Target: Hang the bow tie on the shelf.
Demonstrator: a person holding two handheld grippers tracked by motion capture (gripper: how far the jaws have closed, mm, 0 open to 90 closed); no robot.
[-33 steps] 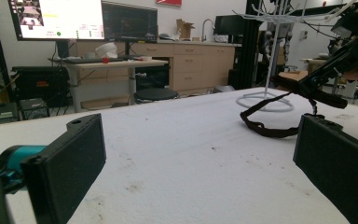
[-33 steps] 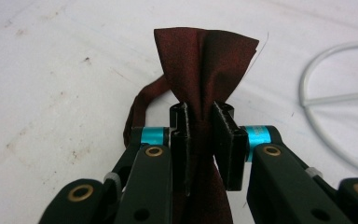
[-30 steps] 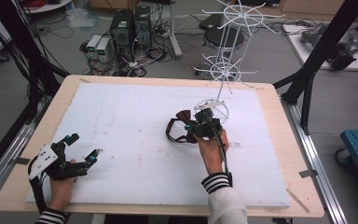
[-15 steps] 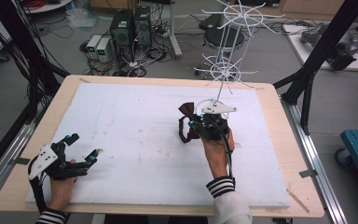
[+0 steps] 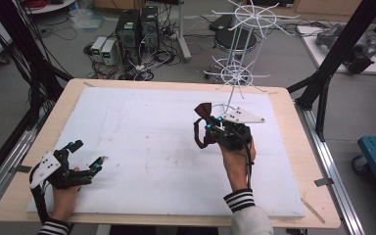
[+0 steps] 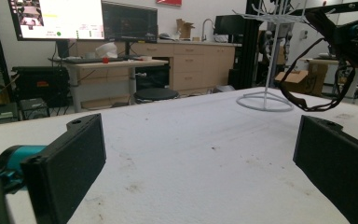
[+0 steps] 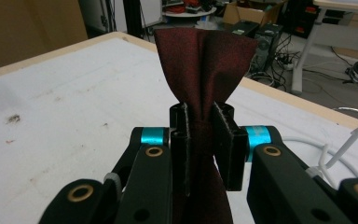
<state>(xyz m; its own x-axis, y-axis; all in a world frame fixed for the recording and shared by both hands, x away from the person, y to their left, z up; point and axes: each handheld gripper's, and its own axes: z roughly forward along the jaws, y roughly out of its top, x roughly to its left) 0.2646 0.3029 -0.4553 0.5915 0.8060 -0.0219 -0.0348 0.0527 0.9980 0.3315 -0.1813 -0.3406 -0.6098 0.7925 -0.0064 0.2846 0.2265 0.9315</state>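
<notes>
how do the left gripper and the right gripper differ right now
The left gripper has its jaws wide apart with nothing between them; the right gripper is shut on a dark red bow tie. The left gripper sits low by the near left edge of the white pad; the right gripper is raised near the white wire rack, the bow tie's strap dangling below. Both have black jaws with teal fittings.

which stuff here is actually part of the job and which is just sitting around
In the job:
- dark red bow tie, clamped in the right gripper
- white wire rack, close beside it

Just about:
- left gripper, open, resting on the white mat
- computers on the floor
- stool
</notes>
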